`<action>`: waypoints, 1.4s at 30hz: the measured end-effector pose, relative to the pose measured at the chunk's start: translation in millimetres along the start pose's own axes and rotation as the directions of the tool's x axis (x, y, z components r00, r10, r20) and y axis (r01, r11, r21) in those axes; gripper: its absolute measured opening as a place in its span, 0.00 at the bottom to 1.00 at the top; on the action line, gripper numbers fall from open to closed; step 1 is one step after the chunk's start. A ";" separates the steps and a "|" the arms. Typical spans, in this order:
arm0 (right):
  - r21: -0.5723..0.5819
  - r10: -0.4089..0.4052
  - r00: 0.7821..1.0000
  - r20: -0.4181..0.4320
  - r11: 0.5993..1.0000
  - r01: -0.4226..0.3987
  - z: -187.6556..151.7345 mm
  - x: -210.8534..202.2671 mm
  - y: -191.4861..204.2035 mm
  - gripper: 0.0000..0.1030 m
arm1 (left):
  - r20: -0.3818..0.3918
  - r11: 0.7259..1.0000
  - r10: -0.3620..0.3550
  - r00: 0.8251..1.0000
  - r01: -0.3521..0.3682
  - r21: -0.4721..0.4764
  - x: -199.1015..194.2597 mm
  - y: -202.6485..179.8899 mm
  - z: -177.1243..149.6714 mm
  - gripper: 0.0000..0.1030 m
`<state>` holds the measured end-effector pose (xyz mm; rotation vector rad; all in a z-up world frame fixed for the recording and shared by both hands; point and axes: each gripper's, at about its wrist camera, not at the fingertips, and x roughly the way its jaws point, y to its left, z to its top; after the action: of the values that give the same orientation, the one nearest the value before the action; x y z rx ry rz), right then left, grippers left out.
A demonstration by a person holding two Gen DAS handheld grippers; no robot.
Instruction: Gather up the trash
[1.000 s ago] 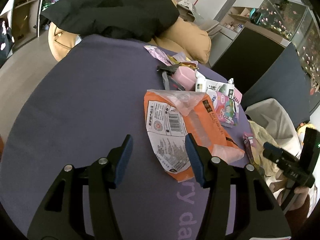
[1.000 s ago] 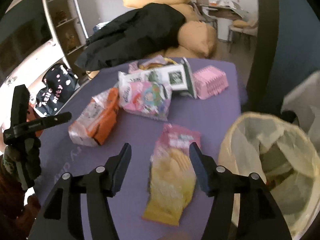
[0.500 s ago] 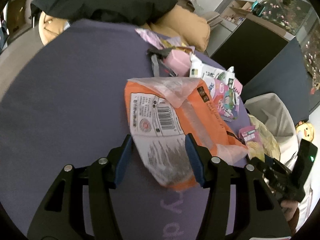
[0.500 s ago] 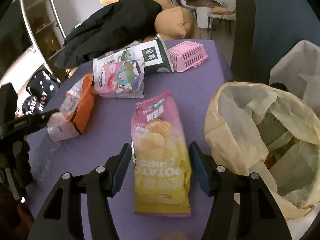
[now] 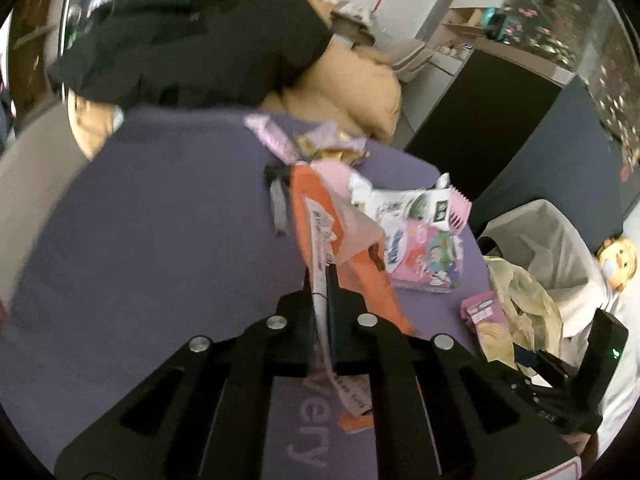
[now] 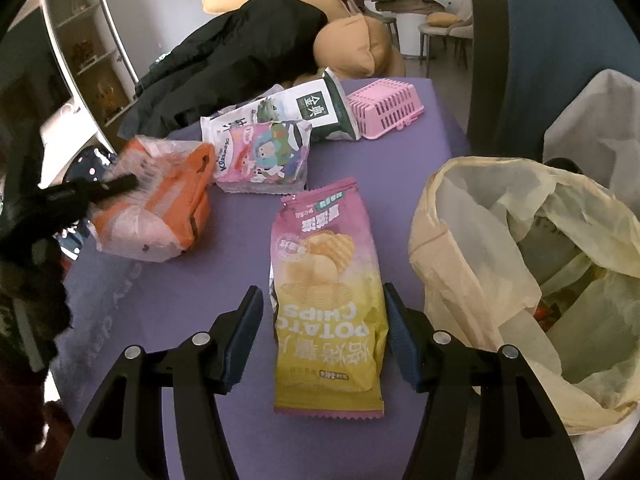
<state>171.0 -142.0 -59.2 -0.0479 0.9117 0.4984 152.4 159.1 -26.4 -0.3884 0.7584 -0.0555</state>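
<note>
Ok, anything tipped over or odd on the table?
Yes: the pink basket lies tipped on its side at the far edge, and the green-labelled cup lies toppled against it, resting on the snack packets.

My left gripper: matte black plastic, two flat arms w/ long slotted cut-outs, four round silver screws across the knuckles, dark blue pads on the inner faces. Pink-edged white sticker on the body at abt 5 o'clock in its own cam. My right gripper: same build, black arms, slots, silver screws, four showing, blue pads long and slightly curved. In the left cam, at 4 o'clock, the right unit's black housing carries a small green LED.
</note>
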 end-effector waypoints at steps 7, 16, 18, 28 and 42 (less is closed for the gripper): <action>-0.064 -0.023 0.998 -0.054 0.998 0.019 14.2 11.6 8.8 0.55 | 0.026 0.994 0.014 1.000 -0.017 0.108 -25.7 -21.1 2.1 0.05; -0.127 -0.012 0.995 -0.101 0.992 0.000 39.3 22.4 11.1 0.32 | -0.029 0.990 0.014 0.999 -0.010 0.140 -14.5 -35.2 -12.7 0.05; -0.131 0.021 0.996 -0.086 0.991 -0.032 40.2 16.0 12.4 0.22 | -0.028 0.988 0.017 0.999 -0.012 0.155 -14.4 -39.8 -15.9 0.05; -0.097 0.042 0.999 0.011 0.994 -0.040 33.2 -24.1 1.1 0.16 | 0.020 0.971 -0.004 1.000 -0.001 0.239 -28.7 -67.6 -16.8 0.05; -0.078 0.015 0.973 0.231 0.997 0.003 42.3 -105.1 -26.0 0.16 | 0.136 0.933 -0.080 0.988 0.026 0.360 -66.3 -145.3 4.3 0.04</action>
<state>160.5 -195.9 43.3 -0.0561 0.6642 0.5333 120.0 38.2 72.8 -0.0632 0.5750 -0.2106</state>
